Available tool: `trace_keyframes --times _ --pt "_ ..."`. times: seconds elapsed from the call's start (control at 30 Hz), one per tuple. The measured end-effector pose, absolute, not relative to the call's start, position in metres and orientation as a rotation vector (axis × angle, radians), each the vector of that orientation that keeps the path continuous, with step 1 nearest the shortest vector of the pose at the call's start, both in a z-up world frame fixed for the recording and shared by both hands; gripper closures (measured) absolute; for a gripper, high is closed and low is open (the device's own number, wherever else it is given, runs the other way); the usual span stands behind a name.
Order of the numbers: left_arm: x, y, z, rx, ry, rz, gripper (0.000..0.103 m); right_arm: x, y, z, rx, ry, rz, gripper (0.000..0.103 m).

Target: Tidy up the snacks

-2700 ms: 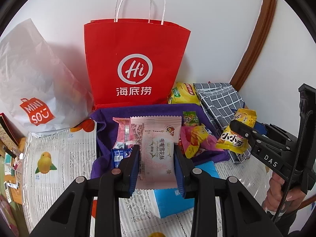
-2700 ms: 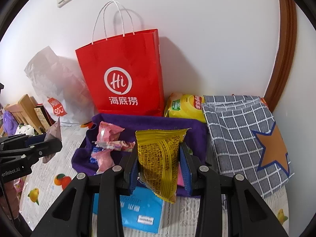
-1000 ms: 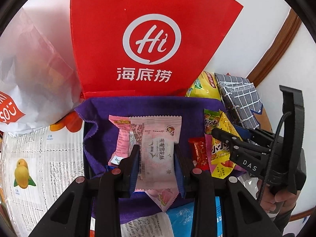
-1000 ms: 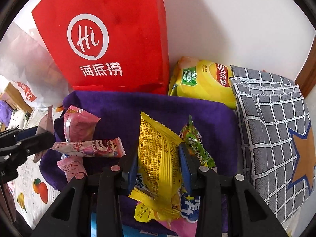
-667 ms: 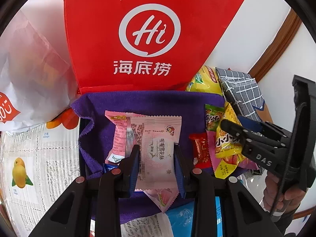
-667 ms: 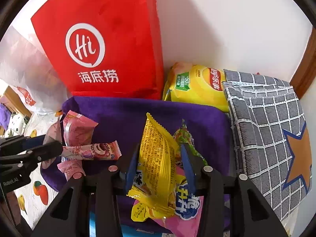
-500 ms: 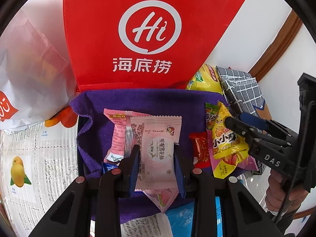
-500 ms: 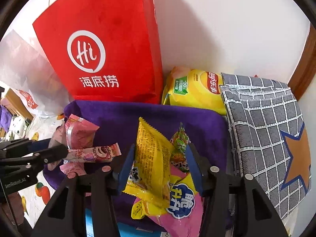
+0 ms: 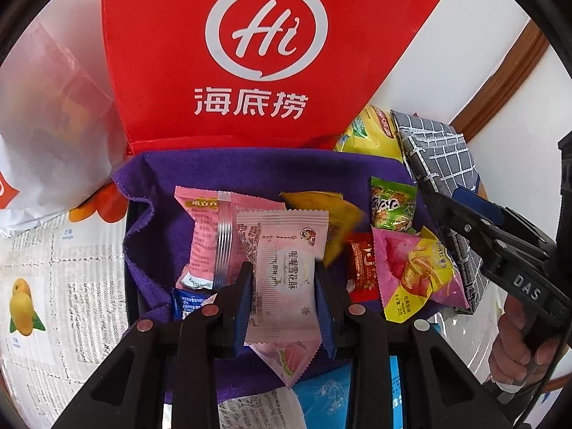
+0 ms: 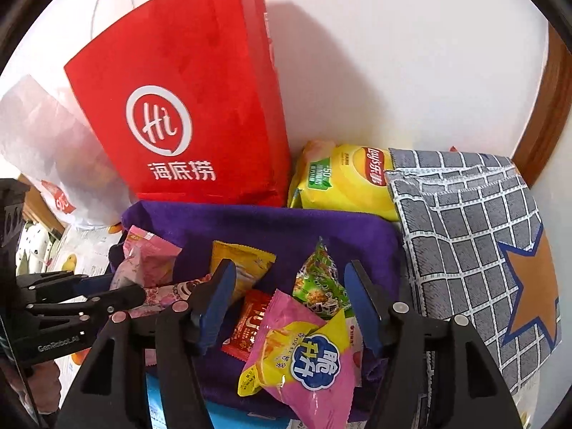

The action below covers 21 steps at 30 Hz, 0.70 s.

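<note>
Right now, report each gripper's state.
Left gripper: closed on the pale pink snack packet.
Right gripper: open, holding nothing, above the purple-lined box.

My left gripper (image 9: 282, 304) has black arms with blue pads (image 9: 243, 300) on the inner faces and round silver-pink screws along the top. My right gripper (image 10: 289, 300) looks the same: black frame, blue pads (image 10: 214, 300), pale round screws. From the left camera its side shows white letters "DAS", a thin black cable below, and my bare hand (image 9: 514, 339) on its handle.
</note>
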<state>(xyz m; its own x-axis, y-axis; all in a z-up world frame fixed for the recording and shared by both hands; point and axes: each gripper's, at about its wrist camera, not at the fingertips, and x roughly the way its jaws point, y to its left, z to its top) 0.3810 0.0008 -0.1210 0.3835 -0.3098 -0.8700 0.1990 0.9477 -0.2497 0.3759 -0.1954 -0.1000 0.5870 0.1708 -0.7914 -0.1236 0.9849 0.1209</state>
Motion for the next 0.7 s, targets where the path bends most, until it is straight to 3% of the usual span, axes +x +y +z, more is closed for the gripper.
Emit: trace_keyframes --times 0.53,0.67,0.7 --pt "0.38 0.002 -0.117 -0.135 1.11 -0.311 0.072 0.373 -0.192 -0.095 0.025 0.908 0.164 0.04" --pt "0.377 0.002 -0.108 -0.12 1.088 -0.299 0.053 0.37 -0.189 -0.093 0.019 0.904 0.16 0.04" --pt "0.375 0.002 -0.106 -0.113 1.079 -0.3 0.053 0.37 -0.189 -0.092 0.017 0.901 0.157 0.04"
